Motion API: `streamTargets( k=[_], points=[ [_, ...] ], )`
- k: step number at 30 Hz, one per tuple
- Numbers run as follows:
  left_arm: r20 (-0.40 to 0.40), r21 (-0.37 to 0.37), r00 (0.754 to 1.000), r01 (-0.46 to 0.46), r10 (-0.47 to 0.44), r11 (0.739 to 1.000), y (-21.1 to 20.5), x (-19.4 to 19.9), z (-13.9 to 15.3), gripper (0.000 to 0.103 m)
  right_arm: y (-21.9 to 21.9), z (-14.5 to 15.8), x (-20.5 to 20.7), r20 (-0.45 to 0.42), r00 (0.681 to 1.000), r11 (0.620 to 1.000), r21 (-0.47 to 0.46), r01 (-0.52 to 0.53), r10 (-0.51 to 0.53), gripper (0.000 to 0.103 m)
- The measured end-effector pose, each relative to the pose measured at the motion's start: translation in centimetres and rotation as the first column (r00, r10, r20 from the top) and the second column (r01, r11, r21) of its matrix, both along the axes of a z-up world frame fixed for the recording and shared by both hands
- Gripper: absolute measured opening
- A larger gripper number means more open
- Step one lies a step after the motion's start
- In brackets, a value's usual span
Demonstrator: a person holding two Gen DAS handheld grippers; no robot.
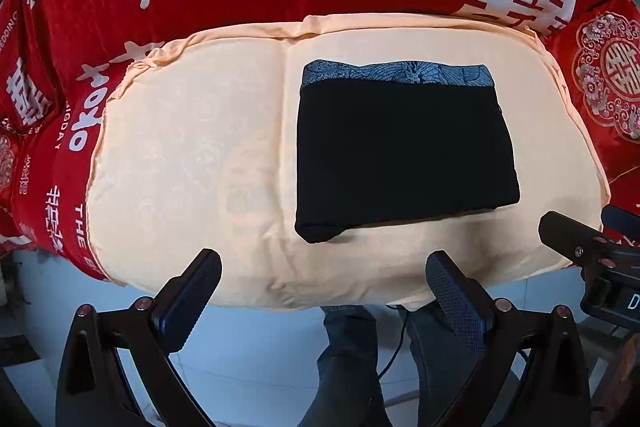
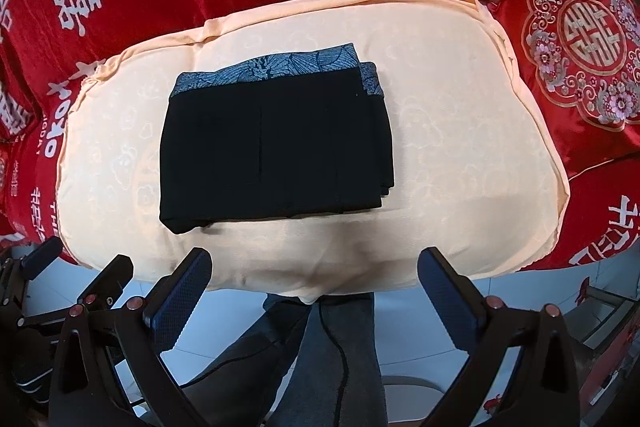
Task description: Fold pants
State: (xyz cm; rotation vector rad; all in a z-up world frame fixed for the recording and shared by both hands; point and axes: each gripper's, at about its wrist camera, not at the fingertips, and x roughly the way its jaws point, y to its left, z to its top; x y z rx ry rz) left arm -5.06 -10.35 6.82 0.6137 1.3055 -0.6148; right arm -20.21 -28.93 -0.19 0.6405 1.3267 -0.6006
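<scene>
Folded pants (image 1: 404, 155) lying square on the cream cushion (image 1: 192, 155).
Left gripper (image 1: 324, 293) and right gripper (image 2: 314, 289) are hovering clear, tongs apart and empty, suggesting folding is finished.

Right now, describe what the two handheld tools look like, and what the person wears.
Each tool, left and right, is a black frame with round silvery-pink rivets and two fingers faced with dark blue, fine-gridded pads. A thin black cable hangs down below. The person wears dark blue-grey trousers.
</scene>
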Motion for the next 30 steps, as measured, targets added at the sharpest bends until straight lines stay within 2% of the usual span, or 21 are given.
streamTargets(
  k=[30],
  points=[
    [0.005,0.015,0.999,0.042,-0.042,0.999,-0.6,-0.02,0.01,0.103,0.14,0.39,0.89,-0.022,1.0,0.999,-0.029,-0.021,0.02,0.103]
  ],
)
